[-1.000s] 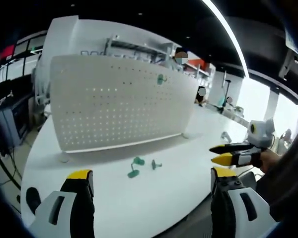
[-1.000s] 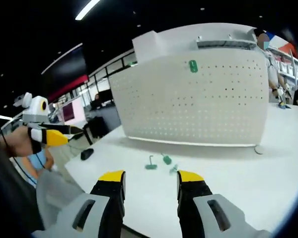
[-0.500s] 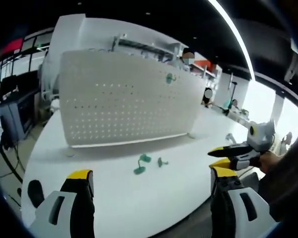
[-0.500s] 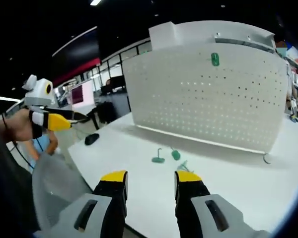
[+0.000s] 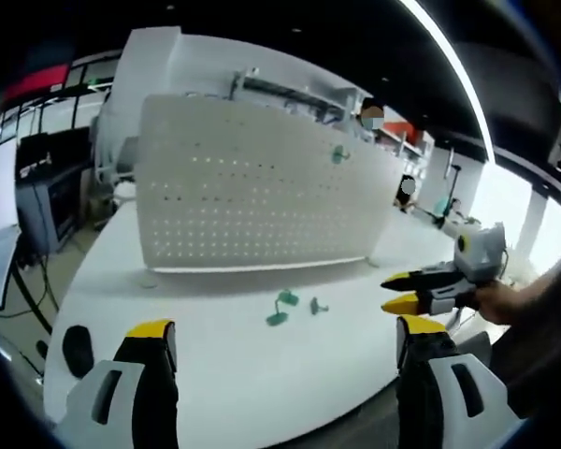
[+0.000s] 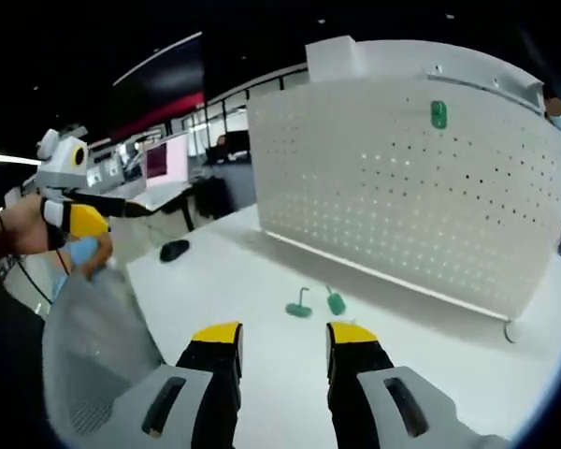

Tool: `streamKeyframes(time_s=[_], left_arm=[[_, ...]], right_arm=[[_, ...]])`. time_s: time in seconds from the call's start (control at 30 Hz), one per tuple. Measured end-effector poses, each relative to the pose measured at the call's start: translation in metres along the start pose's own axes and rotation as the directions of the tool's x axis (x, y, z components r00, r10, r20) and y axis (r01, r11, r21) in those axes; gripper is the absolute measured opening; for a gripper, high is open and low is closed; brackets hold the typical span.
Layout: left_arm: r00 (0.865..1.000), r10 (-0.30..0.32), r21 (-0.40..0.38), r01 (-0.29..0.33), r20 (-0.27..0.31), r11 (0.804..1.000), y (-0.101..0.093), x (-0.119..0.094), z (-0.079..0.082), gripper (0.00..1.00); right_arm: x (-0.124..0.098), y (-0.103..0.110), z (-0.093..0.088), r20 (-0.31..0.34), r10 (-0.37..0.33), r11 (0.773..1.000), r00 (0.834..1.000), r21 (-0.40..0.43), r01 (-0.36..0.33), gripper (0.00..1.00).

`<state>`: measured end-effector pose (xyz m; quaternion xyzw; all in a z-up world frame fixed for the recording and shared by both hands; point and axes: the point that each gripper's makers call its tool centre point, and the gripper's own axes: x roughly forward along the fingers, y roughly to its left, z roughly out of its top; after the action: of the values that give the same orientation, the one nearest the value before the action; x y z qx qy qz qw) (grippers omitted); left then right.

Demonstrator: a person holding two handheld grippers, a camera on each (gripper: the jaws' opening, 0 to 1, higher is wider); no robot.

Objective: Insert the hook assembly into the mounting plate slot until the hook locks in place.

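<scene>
A white perforated mounting plate [image 5: 262, 201] [image 6: 402, 187] stands upright on the white table [image 5: 215, 374]. One green piece [image 5: 338, 156] [image 6: 438, 114] sits high up on it. On the table in front of the plate lie a green hook with a thin bent rod [image 5: 280, 309] [image 6: 299, 308] and a small green part [image 5: 318, 305] [image 6: 337, 303]. My left gripper [image 5: 285, 332] is open wide, well short of them, holding nothing. The right gripper [image 6: 282, 335] is open and empty, its jaws pointing at the green pieces. It also enters the left gripper view [image 5: 385, 293].
A black mouse [image 5: 78, 348] [image 6: 175, 250] lies near the table's edge. A grey mesh chair back [image 6: 93, 346] stands close at the lower left of the right gripper view. A hand [image 6: 19, 229] holds the left gripper [image 6: 122, 213]. Desks and shelves lie beyond.
Both cameras have swung, so the plate and green pieces sit further right in each view. The pieces on the table have not moved. Both grippers stay open and empty.
</scene>
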<state>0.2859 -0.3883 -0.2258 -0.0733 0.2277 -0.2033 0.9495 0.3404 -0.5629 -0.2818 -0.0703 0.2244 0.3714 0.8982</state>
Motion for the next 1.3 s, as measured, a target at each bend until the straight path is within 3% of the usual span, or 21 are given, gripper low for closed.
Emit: streamKeyframes(time_s=[0.4,0.63,0.97,1.3], left_arm=[[0.999,0.030,-0.021,-0.031,-0.027,0.999,0.007,-0.011,-0.008,0.99],[0.999,0.026,-0.014,-0.026,-0.023,1.000,0.011,-0.006,0.001,0.99],[0.998,0.031,-0.016,-0.032,-0.055,0.999,0.020,-0.002,-0.002,0.99],[0.998,0.034,-0.037,-0.036,-0.050,0.999,0.025,0.011,0.005,0.99]], right_arm=[[0.053,-0.016,0.003,-0.045,0.021,0.999,0.999,-0.033,-0.023,0.33],[0.079,-0.033,0.006,-0.070,0.027,0.998,0.997,-0.062,-0.031,0.32],[0.118,-0.048,-0.010,-0.142,0.053,0.993,0.989,-0.094,-0.066,0.31],[0.149,-0.059,-0.027,-0.216,0.074,0.989,0.974,-0.107,-0.099,0.30]])
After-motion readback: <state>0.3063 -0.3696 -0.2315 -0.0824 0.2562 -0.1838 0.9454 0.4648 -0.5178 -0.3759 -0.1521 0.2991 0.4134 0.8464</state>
